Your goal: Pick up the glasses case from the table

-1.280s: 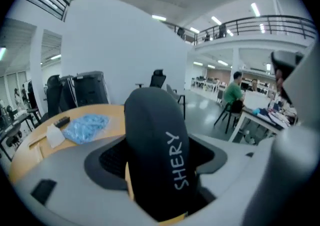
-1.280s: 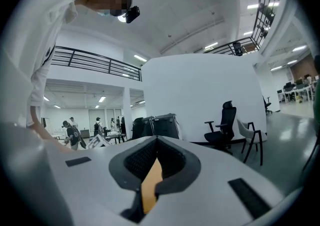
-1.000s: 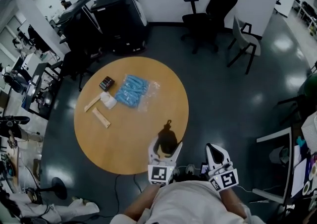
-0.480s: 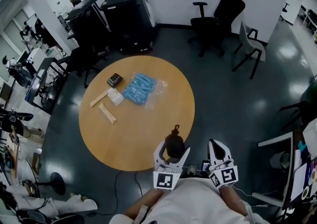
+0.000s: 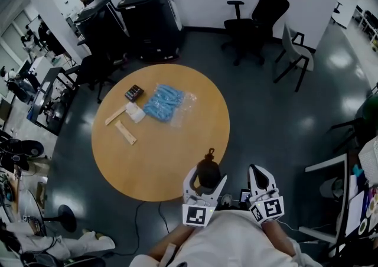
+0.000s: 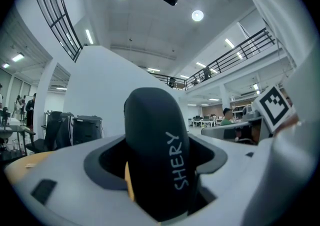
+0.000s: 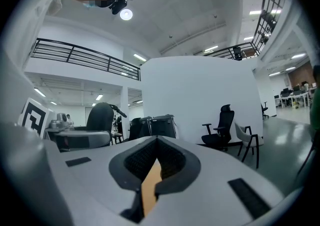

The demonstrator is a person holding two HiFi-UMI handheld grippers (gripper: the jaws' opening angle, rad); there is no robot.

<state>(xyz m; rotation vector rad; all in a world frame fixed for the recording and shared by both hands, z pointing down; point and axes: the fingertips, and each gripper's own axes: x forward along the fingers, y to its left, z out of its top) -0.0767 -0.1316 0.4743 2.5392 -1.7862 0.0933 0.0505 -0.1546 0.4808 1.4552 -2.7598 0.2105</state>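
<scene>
Since a second ago the glasses case (image 6: 155,155) has come in from over the near part of the table (image 5: 153,159) to its near rim, close against the person's body, and in the last half second it has hardly shifted.

The left claw (image 5: 204,182) is clamped on the case, which stands upright between the jaws with its rounded top well above them and a small loop sticking up from that top. It is clear of the table, so the pick-up looks done or nearly so. The right claw (image 7: 154,172) has its jaws brought together with only a thin slit between them and nothing in it, and it hangs beside the left one.

Judging by its look, the case is a stiff shell, light, and not easily crushed, but its dark skin is smooth and curved, so it may slide or swivel if pinched near an end. The grip sits low on the body, which leaves the long upper part free to tip. A hold across the middle would be steadier.

Far across the table lie a blue packet (image 5: 164,103) and some wooden sticks (image 5: 124,133), well apart from the case.
</scene>
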